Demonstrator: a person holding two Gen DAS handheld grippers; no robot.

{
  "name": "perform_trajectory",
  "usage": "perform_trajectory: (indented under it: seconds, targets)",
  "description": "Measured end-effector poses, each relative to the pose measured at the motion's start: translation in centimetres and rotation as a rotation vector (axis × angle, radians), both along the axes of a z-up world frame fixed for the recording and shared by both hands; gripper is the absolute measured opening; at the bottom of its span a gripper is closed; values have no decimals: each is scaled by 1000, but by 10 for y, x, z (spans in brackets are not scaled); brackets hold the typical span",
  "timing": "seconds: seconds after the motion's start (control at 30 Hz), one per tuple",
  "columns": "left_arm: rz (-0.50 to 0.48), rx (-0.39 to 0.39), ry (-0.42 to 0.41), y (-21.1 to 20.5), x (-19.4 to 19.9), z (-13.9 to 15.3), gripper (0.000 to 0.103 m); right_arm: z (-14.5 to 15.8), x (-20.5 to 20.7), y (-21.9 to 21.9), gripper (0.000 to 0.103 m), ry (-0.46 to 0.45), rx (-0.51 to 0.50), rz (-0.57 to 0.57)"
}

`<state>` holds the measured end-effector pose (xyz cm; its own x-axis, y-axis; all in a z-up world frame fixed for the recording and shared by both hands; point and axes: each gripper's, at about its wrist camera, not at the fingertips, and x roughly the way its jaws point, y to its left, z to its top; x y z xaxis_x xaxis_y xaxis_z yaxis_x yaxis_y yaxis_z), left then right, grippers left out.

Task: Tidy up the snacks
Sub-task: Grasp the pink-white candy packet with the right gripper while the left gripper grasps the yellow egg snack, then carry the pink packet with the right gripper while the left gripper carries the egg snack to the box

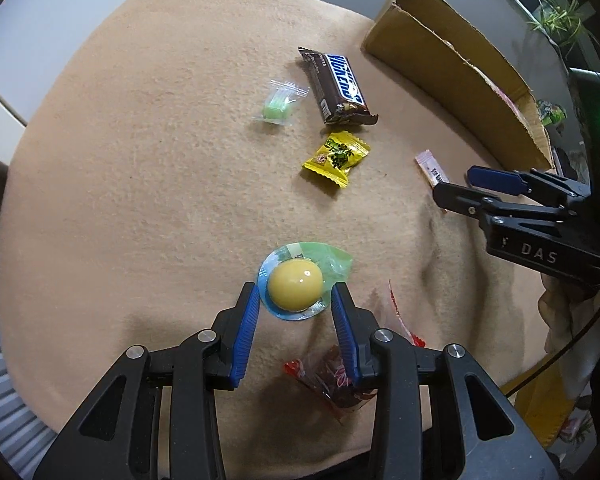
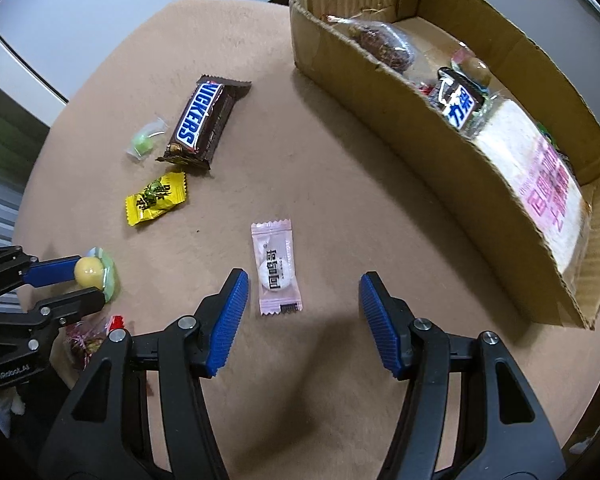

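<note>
Left wrist view: left claw [image 1: 294,294] straddles yellow jelly cup [image 1: 296,285] on the tan worktop [image 1: 140,200], blue pads at its rim, contact unclear. Snickers bar [image 1: 338,84] and yellow candy [image 1: 336,158] lie beyond.

Right wrist view: right claw [image 2: 302,286] apart, pink sachet [image 2: 278,270] just inside the left pad, untouched. Cardboard box [image 2: 440,152] holds snacks, right.

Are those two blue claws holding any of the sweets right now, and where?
The left gripper straddles the jelly cup; contact cannot be told. The right gripper holds nothing.
</note>
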<state>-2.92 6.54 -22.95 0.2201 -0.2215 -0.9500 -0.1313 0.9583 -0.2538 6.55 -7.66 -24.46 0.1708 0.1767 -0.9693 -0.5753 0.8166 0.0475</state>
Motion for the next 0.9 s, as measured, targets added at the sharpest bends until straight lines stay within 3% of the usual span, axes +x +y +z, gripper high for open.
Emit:
perform_trajectory:
  seconds: [0.13,0.3,0.37,0.9]
  targets:
    - [1,8,-3,-6,5,-1,29,-5,-1,10,52,-7,-24,12]
    - [9,15,-7,-7,14,-5,29,-4,-4,14,25,-23,-40,30]
    - [15,17,-12,-8,16,-5,28,-4,-4,14,22,-24,-40,30]
    - [20,16,-39,-10,9,3,24,-6,0,-12,21,-12,9,-7]
